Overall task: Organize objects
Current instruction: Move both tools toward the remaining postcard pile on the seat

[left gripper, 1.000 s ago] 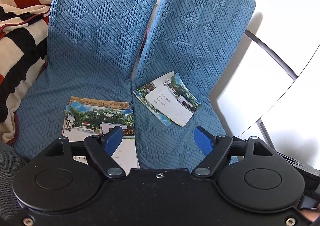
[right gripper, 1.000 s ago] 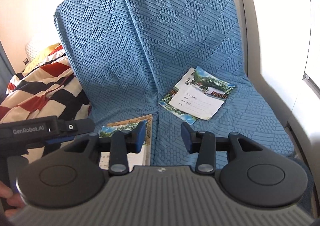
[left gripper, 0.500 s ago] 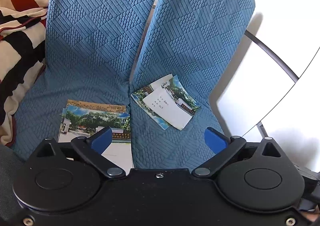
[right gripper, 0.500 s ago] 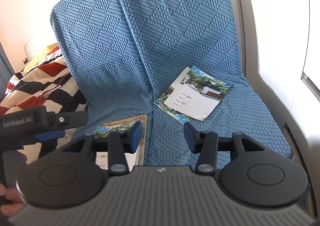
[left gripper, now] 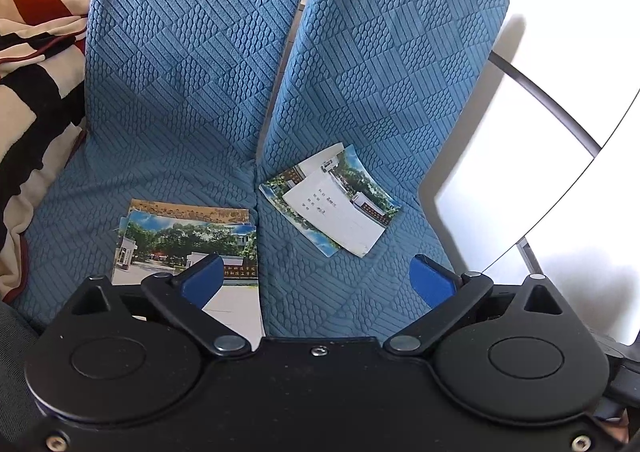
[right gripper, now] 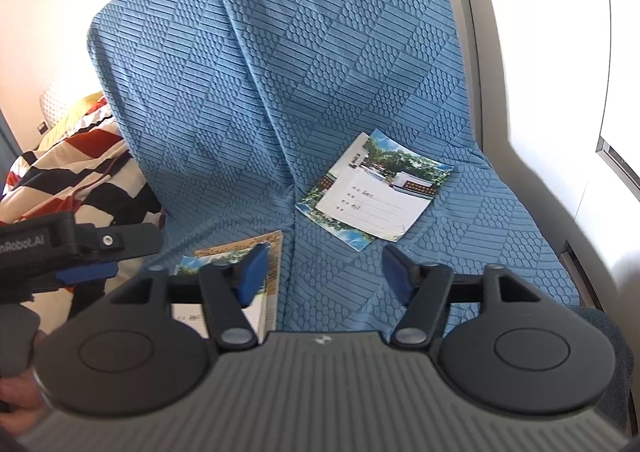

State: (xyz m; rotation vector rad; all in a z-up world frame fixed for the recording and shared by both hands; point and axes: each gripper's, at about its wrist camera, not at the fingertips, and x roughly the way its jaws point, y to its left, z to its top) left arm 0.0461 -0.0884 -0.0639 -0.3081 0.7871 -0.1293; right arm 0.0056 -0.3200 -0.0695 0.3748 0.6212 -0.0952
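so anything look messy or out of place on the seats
Yes: the two booklets on the right-hand seat cushion lie skewed and fanned apart, unlike the squarer stack on the left cushion.

Bright daylight floods both views from the right; the white wall there is blown out to glare, with soft shadows falling across it; the blue seat cover is evenly lit and sharp; fisheye bending curves the edges; the right wrist view is slightly soft, its near-left corner blurred.
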